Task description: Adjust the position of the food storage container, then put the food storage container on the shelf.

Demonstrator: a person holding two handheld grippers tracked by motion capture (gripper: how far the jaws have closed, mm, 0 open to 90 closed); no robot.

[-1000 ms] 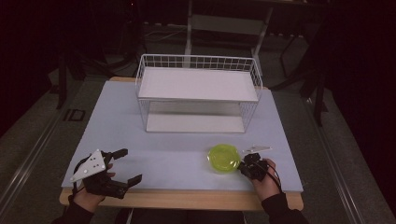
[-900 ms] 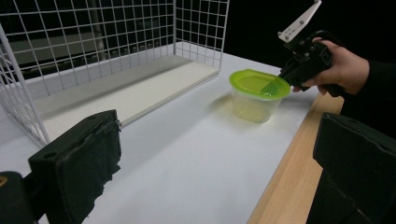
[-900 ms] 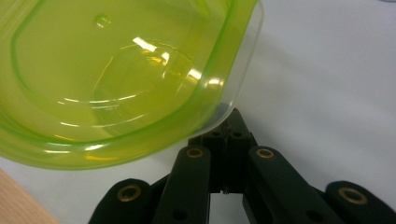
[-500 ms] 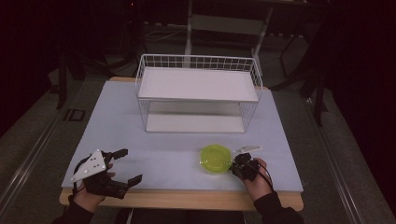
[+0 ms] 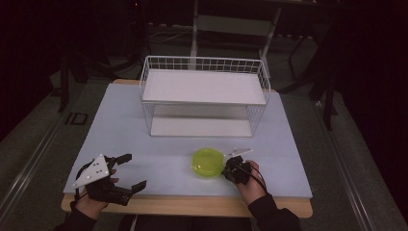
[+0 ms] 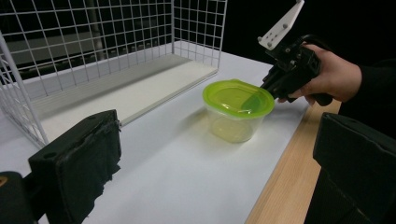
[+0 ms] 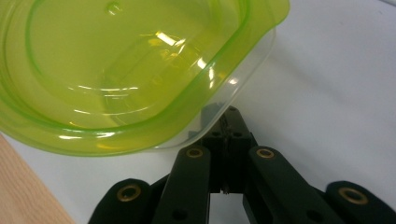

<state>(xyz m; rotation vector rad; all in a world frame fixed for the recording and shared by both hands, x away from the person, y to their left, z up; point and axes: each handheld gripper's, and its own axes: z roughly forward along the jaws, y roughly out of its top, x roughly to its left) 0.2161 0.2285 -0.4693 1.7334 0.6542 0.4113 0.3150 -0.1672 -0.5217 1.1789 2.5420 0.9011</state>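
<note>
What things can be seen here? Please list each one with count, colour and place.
container: one, clear with a green lid, near the front edge of the table, right of centre
wire rack: one, white, two shelves, middle to back of the table
table: one, white top with a wooden front edge
left gripper: one, black, jaws open, front left
right gripper: one, black, jaws shut on the container's rim, front right

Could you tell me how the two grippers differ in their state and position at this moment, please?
The left gripper has its jaws spread wide with nothing between them, while the right gripper has its jaws closed at the rim of the green-lidded container. The left gripper rests near the table's front left edge, apart from the container; the right touches it. Each is held by one hand.
</note>
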